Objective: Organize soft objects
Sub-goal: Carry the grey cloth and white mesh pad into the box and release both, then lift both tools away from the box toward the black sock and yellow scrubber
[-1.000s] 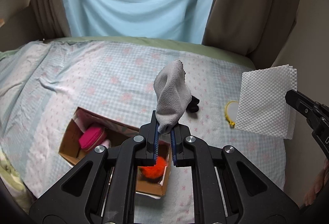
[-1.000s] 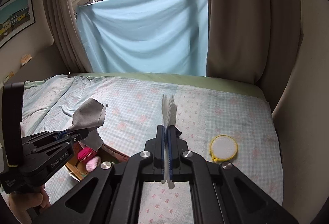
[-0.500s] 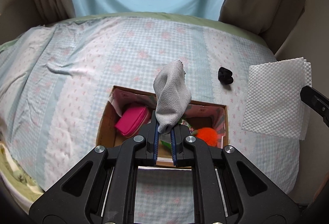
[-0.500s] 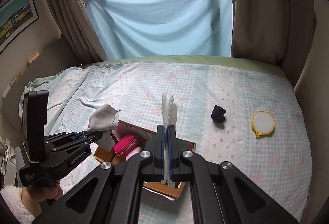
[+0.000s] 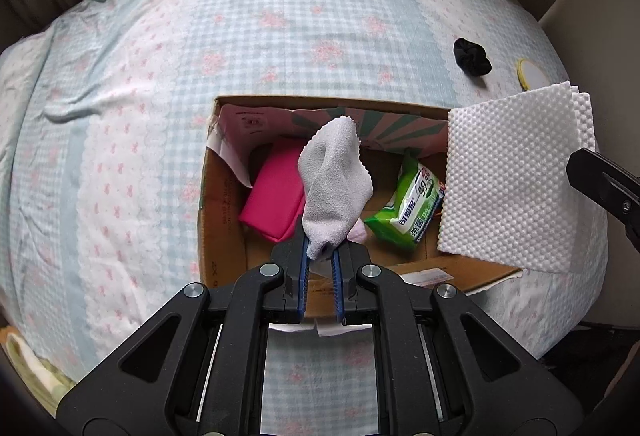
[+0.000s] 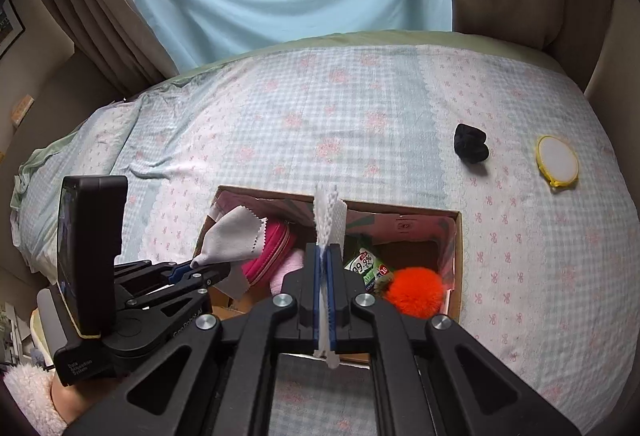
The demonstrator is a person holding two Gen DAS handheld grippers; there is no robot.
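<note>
My left gripper [image 5: 320,250] is shut on a grey cloth [image 5: 334,184] and holds it over the open cardboard box [image 5: 208,220] on the bed. The same gripper [image 6: 196,268] and grey cloth [image 6: 232,240] show at the left of the right wrist view. My right gripper [image 6: 325,256] is shut on a folded white paper towel [image 6: 330,216], seen edge-on; the towel [image 5: 516,180] hangs over the box's right side. In the box [image 6: 460,236] lie a pink pouch [image 5: 276,200], a green wipes pack [image 5: 412,208] and an orange pompom [image 6: 416,290].
A black scrunchie [image 6: 471,148] and a yellow-rimmed round pad [image 6: 557,165] lie on the checked bedsheet [image 6: 320,116] beyond the box, to the right. Blue and brown curtains hang behind the bed. A wall stands at the right.
Both grippers have moved forward and tilted down over the box, which now fills the middle of both views. Each still holds its cloth.
</note>
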